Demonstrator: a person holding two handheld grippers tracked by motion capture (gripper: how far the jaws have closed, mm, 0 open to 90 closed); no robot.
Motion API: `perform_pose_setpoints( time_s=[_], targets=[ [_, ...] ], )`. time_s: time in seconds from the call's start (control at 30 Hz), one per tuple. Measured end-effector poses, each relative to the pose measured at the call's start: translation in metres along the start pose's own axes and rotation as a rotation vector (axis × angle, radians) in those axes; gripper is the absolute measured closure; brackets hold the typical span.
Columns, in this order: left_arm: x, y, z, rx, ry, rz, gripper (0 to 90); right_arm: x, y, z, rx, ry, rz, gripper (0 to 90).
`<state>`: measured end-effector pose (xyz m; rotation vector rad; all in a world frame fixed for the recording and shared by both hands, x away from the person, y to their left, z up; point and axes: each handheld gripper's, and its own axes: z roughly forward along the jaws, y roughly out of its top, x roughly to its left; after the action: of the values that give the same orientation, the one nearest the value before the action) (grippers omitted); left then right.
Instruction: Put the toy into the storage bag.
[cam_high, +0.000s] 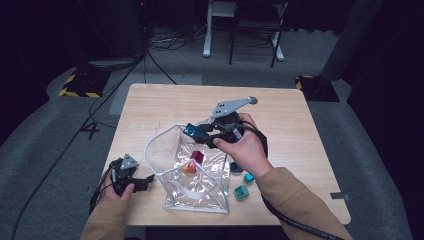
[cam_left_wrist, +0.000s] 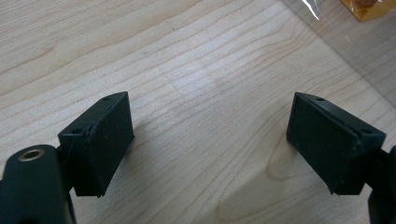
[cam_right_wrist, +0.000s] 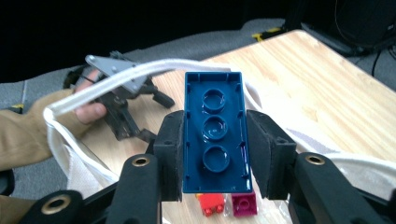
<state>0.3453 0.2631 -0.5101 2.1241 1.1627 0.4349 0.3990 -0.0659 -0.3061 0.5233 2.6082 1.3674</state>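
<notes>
Left claw (cam_left_wrist: 210, 144) open over light wood-grain surface (cam_left_wrist: 187, 70)

Two black rubber-faced jaws rise from bottom edge, spread wide apart w/ nothing between them, just bare wood. Top right corner: edge of a clear plastic bag (cam_left_wrist: 355, 51) lying on the surface, w/ an orange-yellow translucent block (cam_left_wrist: 369, 7) seen thru it at the frame's top edge, cut off.

Bare table (cam_high: 165, 105) beyond bag (cam_high: 195, 192), teal blocks (cam_high: 242, 192) crowding its right
</notes>
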Motion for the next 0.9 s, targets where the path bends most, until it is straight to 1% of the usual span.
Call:
perform_pose_setpoints(
  time_s=[0.2,0.3,0.67,0.7,0.73,0.8,0.9],
  targets=[
    [0.000,0.000,0.000,0.001,0.000,0.001,15.1,-0.003,-0.009,0.011,0.064,0.006,0.022,59.3],
    [0.000,0.000,0.000,0.001,0.000,0.002,15.0,-0.001,-0.011,0.014,0.082,0.011,0.024,59.3],
    [0.000,0.000,0.000,0.001,0.000,0.002,15.1,0.007,-0.014,0.025,0.154,0.039,0.001,58.7],
    [0.000,0.000,0.000,0.000,0.000,0.000,15.0,0.007,-0.014,0.026,0.160,0.046,0.001,55.9],
    [0.000,0.000,0.000,0.001,0.000,0.002,15.0,0.007,-0.014,0.026,0.156,0.044,0.002,48.6],
    [0.000,0.000,0.000,0.002,0.000,0.002,15.0,0.007,-0.014,0.026,0.141,0.028,0.007,40.0],
    [0.000,0.000,0.000,0.001,0.000,0.002,15.0,0.007,-0.011,0.020,0.097,0.030,0.014,35.7]
  ],
)
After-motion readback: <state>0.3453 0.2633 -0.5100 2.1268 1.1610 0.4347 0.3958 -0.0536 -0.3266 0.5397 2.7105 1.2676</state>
